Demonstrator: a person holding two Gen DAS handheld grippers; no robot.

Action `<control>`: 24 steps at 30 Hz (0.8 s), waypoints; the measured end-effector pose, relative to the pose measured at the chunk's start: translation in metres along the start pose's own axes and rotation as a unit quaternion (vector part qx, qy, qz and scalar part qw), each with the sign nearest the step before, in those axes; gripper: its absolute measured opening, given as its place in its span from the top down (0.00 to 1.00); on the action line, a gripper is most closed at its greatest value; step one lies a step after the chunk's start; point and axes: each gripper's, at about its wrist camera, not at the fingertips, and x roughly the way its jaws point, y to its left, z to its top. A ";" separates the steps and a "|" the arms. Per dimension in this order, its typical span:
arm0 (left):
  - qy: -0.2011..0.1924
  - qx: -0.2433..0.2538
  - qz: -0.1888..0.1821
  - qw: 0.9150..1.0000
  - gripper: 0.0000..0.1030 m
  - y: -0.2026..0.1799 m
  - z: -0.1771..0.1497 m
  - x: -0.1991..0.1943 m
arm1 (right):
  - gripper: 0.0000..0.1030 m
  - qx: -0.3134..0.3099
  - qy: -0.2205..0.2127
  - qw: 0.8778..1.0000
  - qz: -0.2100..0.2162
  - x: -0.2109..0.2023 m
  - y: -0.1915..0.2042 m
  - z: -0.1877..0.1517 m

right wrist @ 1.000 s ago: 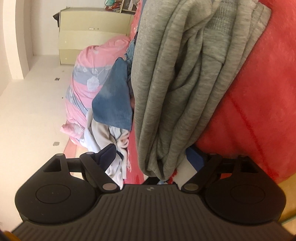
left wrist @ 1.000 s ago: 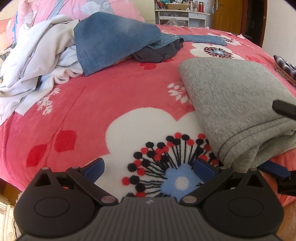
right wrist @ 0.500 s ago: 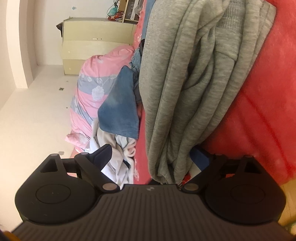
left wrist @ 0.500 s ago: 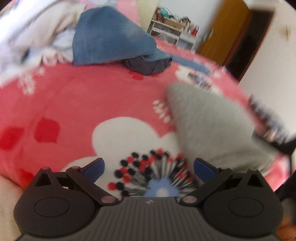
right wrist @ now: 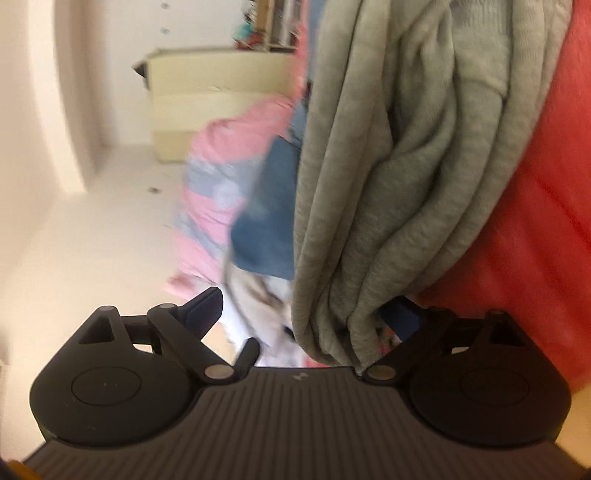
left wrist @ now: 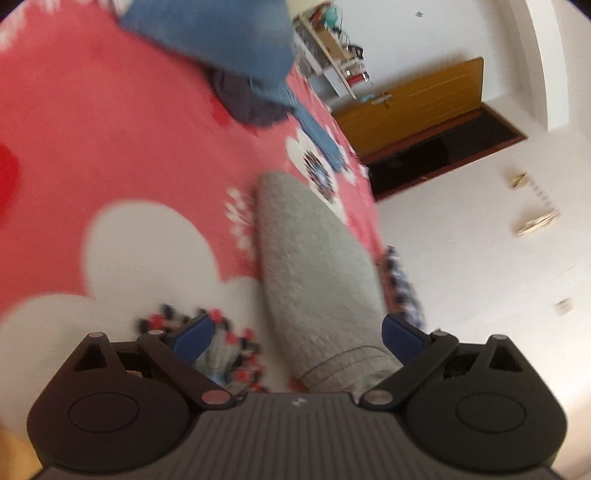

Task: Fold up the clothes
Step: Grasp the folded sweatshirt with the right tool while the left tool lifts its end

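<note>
Beyond the gray garment (left wrist: pixel 317 266) between both wide-open hand-held grippers (left wrist: pixel 295 334) (right wrist: pixel 306 314), jeans (left wrist: pixel 221 33)

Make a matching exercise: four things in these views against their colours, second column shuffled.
Things:
1. folded garment
2. jeans
3. door
4. bedspread

Colours:
a. blue
b. red-pink with white flowers
c. grey
d. orange-brown

Pairs: 1-c, 2-a, 3-d, 4-b
</note>
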 end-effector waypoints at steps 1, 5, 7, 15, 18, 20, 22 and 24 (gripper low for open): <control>0.014 -0.023 -0.018 0.999 0.05 0.004 0.004 0.008 | 0.10 0.000 -0.003 1.000 0.011 -0.002 0.000 0.001; 0.057 -0.043 -0.031 0.997 0.05 0.003 0.016 0.043 | 0.10 0.000 -0.005 0.999 0.037 -0.003 0.000 0.006; 0.077 -0.044 -0.031 0.996 0.05 0.000 0.021 0.060 | 0.10 0.001 -0.005 0.999 0.047 -0.004 -0.001 0.008; 0.155 -0.049 -0.029 0.986 0.05 -0.010 0.042 0.130 | 0.10 -0.049 0.027 0.996 0.066 -0.025 0.003 0.016; 0.164 -0.035 -0.024 0.986 0.05 -0.014 0.044 0.139 | 0.10 -0.119 0.078 0.988 0.057 -0.049 0.021 0.024; 0.165 -0.022 -0.019 0.986 0.06 -0.016 0.044 0.141 | 0.10 -0.168 0.092 0.979 0.066 -0.077 0.035 0.031; 0.167 -0.009 -0.014 0.986 0.07 -0.018 0.043 0.144 | 0.10 -0.207 0.067 0.973 0.071 -0.109 0.051 0.049; 0.168 0.005 -0.009 0.986 0.09 -0.020 0.043 0.146 | 0.10 -0.242 0.026 0.969 0.033 -0.128 0.062 0.075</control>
